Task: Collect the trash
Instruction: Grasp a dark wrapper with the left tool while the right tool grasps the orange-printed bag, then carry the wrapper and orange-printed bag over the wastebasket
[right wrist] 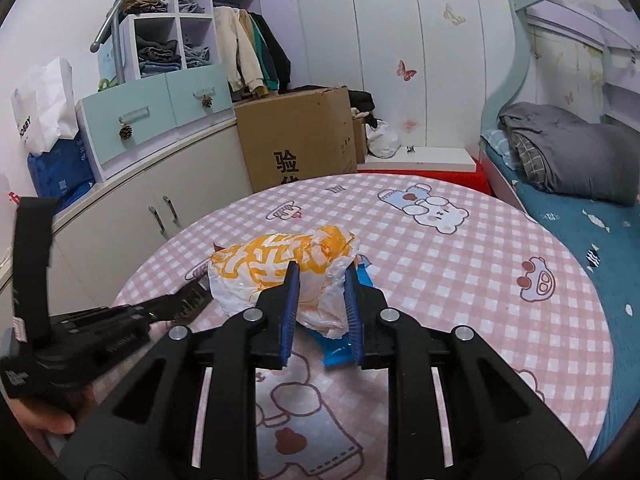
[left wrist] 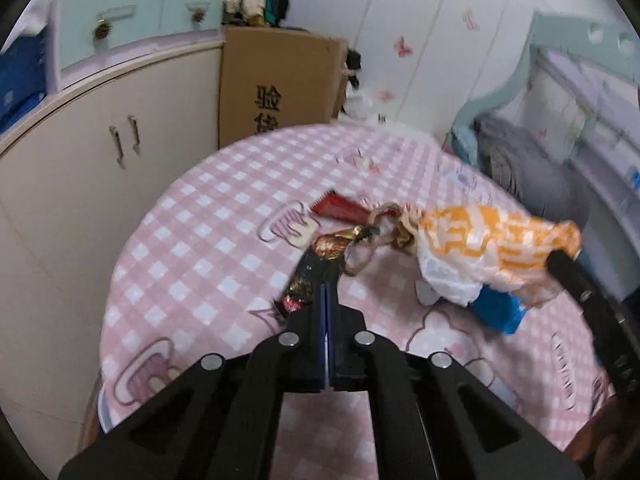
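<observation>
An orange and white plastic bag [right wrist: 280,268] lies on the round table with the pink checked cloth [right wrist: 460,280]; it also shows in the left wrist view [left wrist: 492,256]. My right gripper [right wrist: 320,276] straddles the bag's near end, jaws partly closed around it. A blue wrapper [right wrist: 336,350] lies under the bag. My left gripper [left wrist: 326,288] is shut on a dark, shiny snack wrapper [left wrist: 308,276]. A red wrapper [left wrist: 340,208] and crumpled scraps [left wrist: 388,224] lie just beyond it, left of the bag.
A brown cardboard box [right wrist: 296,136] stands behind the table. Cream cabinets [right wrist: 132,216] run along the left. A bed with a grey blanket [right wrist: 568,148] is on the right. White wardrobe doors [right wrist: 400,40] fill the back wall.
</observation>
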Demonstrator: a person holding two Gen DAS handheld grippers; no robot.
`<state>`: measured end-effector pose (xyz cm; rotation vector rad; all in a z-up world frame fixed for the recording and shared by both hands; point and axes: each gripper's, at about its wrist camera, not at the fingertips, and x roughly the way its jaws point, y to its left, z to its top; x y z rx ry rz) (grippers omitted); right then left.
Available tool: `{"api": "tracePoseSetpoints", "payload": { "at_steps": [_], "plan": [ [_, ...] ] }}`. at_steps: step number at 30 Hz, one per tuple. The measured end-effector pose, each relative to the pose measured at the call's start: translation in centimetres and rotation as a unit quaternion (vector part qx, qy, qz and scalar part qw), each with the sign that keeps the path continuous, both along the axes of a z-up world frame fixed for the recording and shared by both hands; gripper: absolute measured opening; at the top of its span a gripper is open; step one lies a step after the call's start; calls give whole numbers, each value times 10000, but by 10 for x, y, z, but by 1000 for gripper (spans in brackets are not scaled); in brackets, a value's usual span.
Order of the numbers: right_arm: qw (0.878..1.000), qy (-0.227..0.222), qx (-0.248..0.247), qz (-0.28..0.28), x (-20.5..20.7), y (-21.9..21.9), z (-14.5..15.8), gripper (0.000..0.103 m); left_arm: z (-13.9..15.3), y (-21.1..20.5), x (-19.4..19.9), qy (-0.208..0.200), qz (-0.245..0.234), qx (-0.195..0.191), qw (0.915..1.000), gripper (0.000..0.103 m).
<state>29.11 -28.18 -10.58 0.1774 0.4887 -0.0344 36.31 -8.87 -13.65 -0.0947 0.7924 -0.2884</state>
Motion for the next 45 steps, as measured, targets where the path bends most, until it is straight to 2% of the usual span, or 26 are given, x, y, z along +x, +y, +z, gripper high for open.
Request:
{"api": "tracePoseSetpoints", "payload": {
  "at_steps": [3, 6, 10, 17, 22, 27, 32, 40, 44, 45],
  "plan": [
    [10000, -73, -21, 19, -4, 5, 5, 22, 7, 13, -10, -233, 205, 93, 9995, 0],
    [9999, -109, -48, 113, -8, 17, 9, 22, 13, 35, -24, -293, 321, -153, 9989, 0],
    [9994, -147, -108, 308, -12, 42, 16, 22, 18, 66, -41, -368, 527, -295, 9975, 0],
    [9946, -170, -272, 985, -17, 118, 23, 22, 20, 141, -73, -413, 1149, -475, 9914, 0],
    [9858, -62, -385, 1633, -19, 193, 15, 22, 9, 202, -96, -365, 1710, -397, 9838, 0],
    [9724, 170, -526, 2266, -21, 266, -7, 22, -22, 271, -112, -66, 2375, -378, 9706, 0],
    [9562, 489, -823, 2766, -20, 332, -46, 22, -75, 328, -120, 453, 2897, -315, 9555, 0],
    [9334, 1259, -1283, 3105, -2, 400, -140, 22, -168, 375, -115, 1311, 3372, -321, 9317, 0],
    [9240, 1688, -1331, 3164, 13, 420, -186, 22, -200, 384, -107, 1585, 3452, -229, 9248, 0],
    [9221, 1774, -1291, 3187, 17, 423, -197, 26, -208, 386, -105, 1646, 3466, -205, 9232, 0]
  ]
}}
